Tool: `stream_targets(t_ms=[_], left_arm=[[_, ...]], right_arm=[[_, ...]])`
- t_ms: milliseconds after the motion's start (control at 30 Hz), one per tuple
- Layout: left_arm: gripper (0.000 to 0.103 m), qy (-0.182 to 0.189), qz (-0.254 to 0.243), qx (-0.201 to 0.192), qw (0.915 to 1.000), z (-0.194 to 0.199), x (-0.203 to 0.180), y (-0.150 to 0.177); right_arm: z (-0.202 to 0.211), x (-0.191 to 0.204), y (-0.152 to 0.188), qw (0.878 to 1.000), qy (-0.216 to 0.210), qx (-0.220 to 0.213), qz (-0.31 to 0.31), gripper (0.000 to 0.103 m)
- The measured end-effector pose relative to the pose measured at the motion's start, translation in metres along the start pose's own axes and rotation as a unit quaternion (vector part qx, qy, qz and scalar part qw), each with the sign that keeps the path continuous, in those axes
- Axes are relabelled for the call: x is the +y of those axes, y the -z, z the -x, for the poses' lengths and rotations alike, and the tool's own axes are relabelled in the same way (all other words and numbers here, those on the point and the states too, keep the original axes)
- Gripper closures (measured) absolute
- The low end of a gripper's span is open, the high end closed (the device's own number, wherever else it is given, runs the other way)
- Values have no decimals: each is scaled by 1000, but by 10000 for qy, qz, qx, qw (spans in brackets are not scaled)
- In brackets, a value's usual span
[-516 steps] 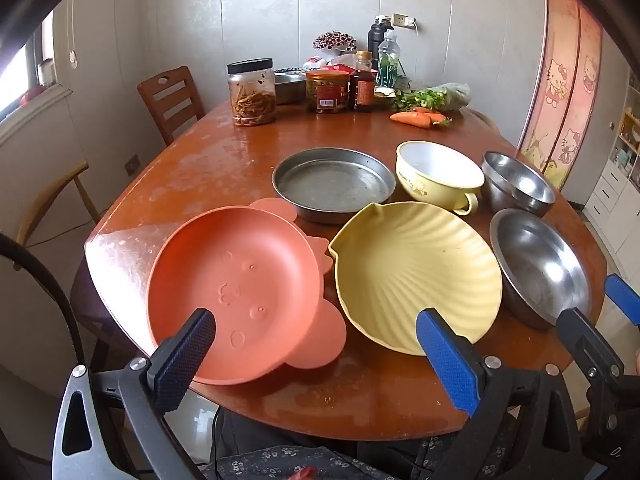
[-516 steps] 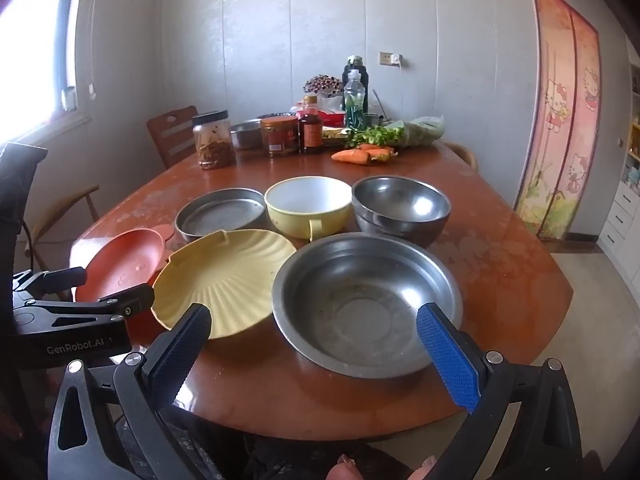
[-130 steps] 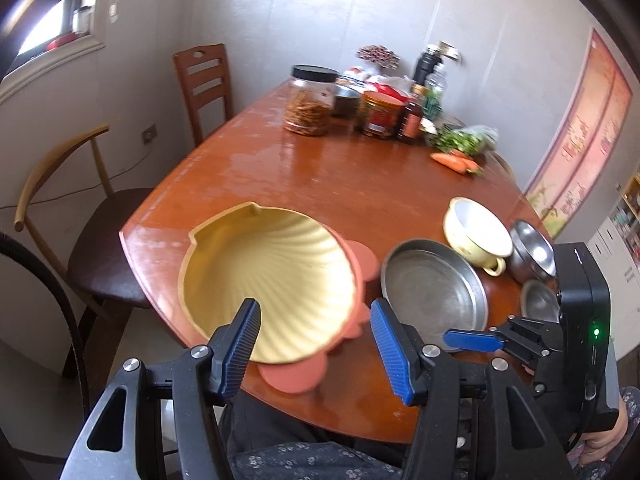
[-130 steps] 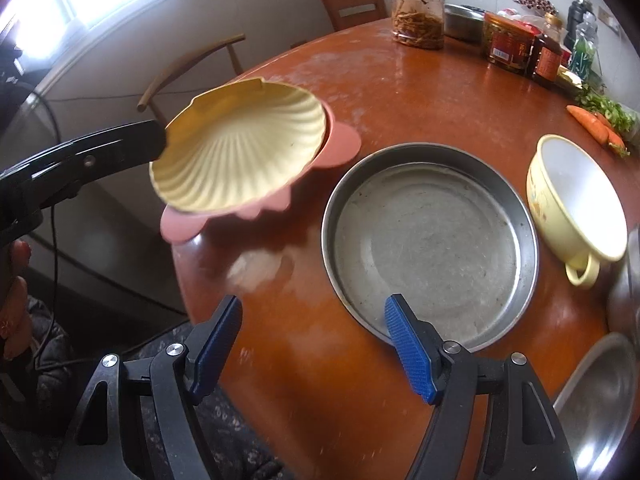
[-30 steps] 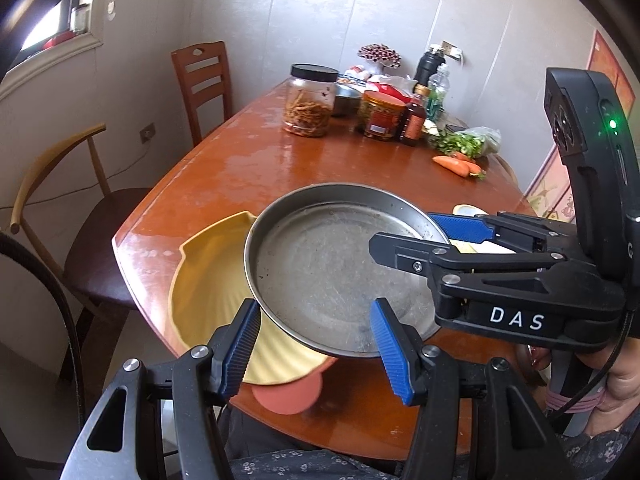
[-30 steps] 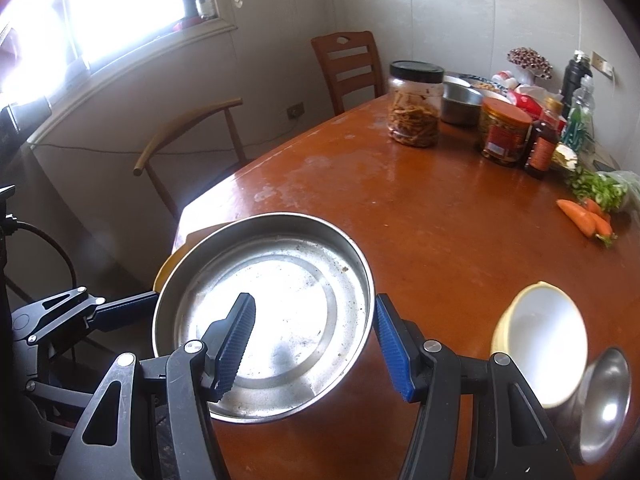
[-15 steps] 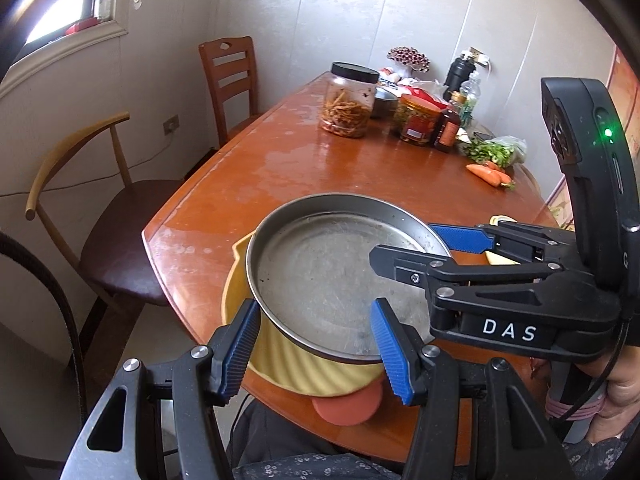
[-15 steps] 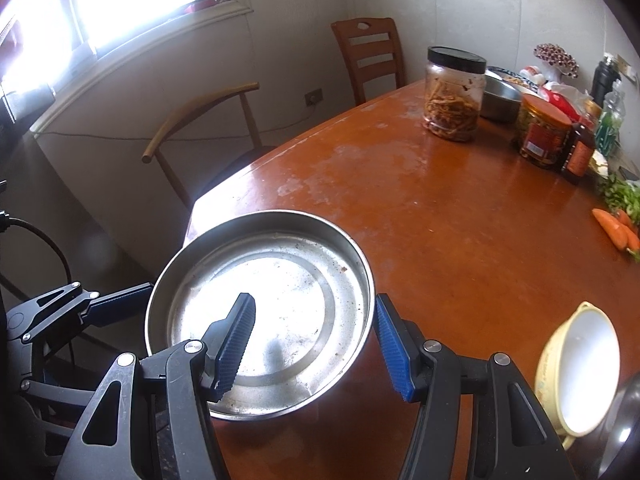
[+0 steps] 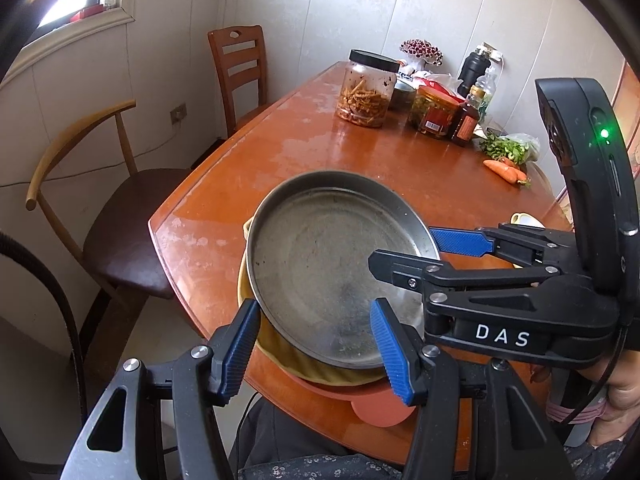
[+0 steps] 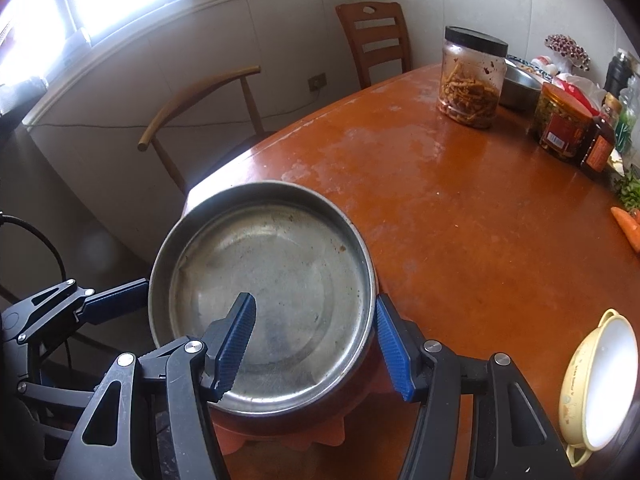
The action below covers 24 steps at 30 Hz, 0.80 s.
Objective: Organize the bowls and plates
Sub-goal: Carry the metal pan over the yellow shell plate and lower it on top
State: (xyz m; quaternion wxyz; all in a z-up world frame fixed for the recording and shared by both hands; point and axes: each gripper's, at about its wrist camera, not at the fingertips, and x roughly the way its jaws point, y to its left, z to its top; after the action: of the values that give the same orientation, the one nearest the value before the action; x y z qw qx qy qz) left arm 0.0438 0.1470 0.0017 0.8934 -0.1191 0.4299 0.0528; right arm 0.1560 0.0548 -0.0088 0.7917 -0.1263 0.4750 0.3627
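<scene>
A round metal pan [image 9: 320, 256] [image 10: 272, 280] sits level over the yellow shell plate [image 9: 280, 354], which lies on the orange plate [image 9: 380, 408] [image 10: 320, 436] at the table's near corner. Whether the pan rests on the yellow plate I cannot tell. My left gripper [image 9: 315, 316] is shut on the pan's near rim, one finger outside the wall and one inside. From the other side my right gripper [image 10: 315, 308] [image 9: 404, 248] is shut on the rim the same way. The pan hides most of the yellow plate.
A cream bowl with handles [image 10: 600, 384] stands to the right on the wooden table [image 10: 460, 208]. Jars [image 9: 366, 92], bottles and carrots [image 9: 504, 170] line the far side. Two chairs [image 9: 100, 208] [image 9: 240, 76] stand beyond the left edge.
Both grippers have carried the pan down and toward the table's corner. It now covers nearly all of the yellow plate, which showed at its left a second ago.
</scene>
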Motion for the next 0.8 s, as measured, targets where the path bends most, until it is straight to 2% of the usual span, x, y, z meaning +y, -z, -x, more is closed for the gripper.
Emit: stream_targets(t_ms=[800], left_arm=[[46,92,-91,110,9999,-4,-5,7]], right_arm=[[-2,-1,10,9999,71,92,-103,39]])
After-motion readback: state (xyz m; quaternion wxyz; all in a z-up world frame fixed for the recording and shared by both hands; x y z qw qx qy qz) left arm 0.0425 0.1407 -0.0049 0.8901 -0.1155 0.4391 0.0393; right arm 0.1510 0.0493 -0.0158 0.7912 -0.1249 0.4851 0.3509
